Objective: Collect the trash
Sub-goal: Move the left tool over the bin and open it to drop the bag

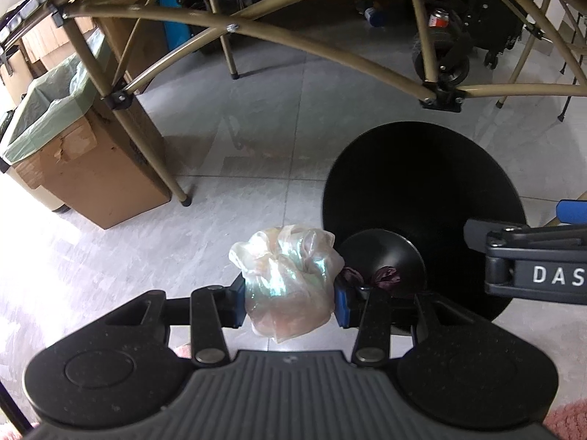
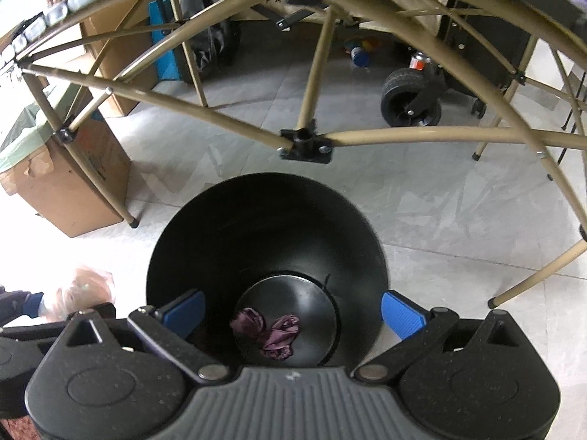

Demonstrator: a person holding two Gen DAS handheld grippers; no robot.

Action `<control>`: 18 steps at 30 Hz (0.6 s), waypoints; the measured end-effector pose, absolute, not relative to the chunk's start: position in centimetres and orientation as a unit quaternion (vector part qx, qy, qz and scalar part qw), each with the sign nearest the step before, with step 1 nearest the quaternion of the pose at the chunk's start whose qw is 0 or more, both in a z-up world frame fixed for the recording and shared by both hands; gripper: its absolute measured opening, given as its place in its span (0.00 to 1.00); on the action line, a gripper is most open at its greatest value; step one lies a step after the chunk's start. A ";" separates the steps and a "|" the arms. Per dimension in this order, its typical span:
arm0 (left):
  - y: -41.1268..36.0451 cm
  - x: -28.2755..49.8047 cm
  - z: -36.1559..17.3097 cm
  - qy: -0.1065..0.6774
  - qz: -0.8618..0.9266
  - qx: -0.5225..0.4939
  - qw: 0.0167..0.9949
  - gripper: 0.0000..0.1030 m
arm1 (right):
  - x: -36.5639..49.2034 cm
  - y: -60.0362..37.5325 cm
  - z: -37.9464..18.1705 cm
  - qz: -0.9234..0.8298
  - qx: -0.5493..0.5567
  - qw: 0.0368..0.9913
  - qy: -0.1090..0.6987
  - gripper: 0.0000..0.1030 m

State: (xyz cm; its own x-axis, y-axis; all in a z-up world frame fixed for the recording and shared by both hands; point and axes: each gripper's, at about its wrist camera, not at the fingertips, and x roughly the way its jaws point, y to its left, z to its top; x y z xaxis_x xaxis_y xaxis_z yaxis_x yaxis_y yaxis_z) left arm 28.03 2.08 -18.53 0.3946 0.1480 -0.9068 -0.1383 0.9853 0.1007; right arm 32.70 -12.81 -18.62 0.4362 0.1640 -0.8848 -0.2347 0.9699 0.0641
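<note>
Crumpled plastic bag (image 1: 290, 282) is pinched in the left gripper (image 1: 290, 293) beside the black bin (image 2: 264, 242), likely for dropping; right gripper (image 2: 293, 311) gapes empty above it.

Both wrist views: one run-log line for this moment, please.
left gripper: shut on plastic bag | right gripper: open, empty, above black bin | bin: purple wrapper inside

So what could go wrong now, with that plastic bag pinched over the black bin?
1. The left hand-held gripper squeezes only soft film of the plastic bag; it could slip out and land on the floor beside the bin.
2. The right hand-held gripper, open, hangs over the bin's mouth and could block the drop.
</note>
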 end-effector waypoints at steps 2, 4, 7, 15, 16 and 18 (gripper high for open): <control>1.4 28.3 -18.4 0.543 0.078 0.006 0.836 0.43 | 32.5 -13.7 -18.2 0.113 -0.034 0.851 0.512 1.00; 0.5 28.6 -18.3 0.540 0.069 0.008 0.839 0.43 | 32.4 -14.5 -17.8 0.108 -0.033 0.855 0.507 1.00; -0.9 29.1 -18.0 0.536 0.053 0.010 0.843 0.43 | 32.2 -15.9 -17.1 0.097 -0.030 0.861 0.498 1.00; -4.7 30.9 -18.0 0.534 0.018 0.018 0.845 0.43 | 32.6 -20.5 -15.7 0.050 -0.008 0.878 0.476 1.00; -5.0 31.1 -18.1 0.535 0.015 0.018 0.844 0.43 | 32.7 -21.1 -15.6 0.043 -0.003 0.879 0.475 1.00; -5.8 31.7 -18.3 0.537 0.010 0.017 0.843 0.43 | 32.7 -22.1 -15.5 0.031 0.003 0.881 0.473 1.00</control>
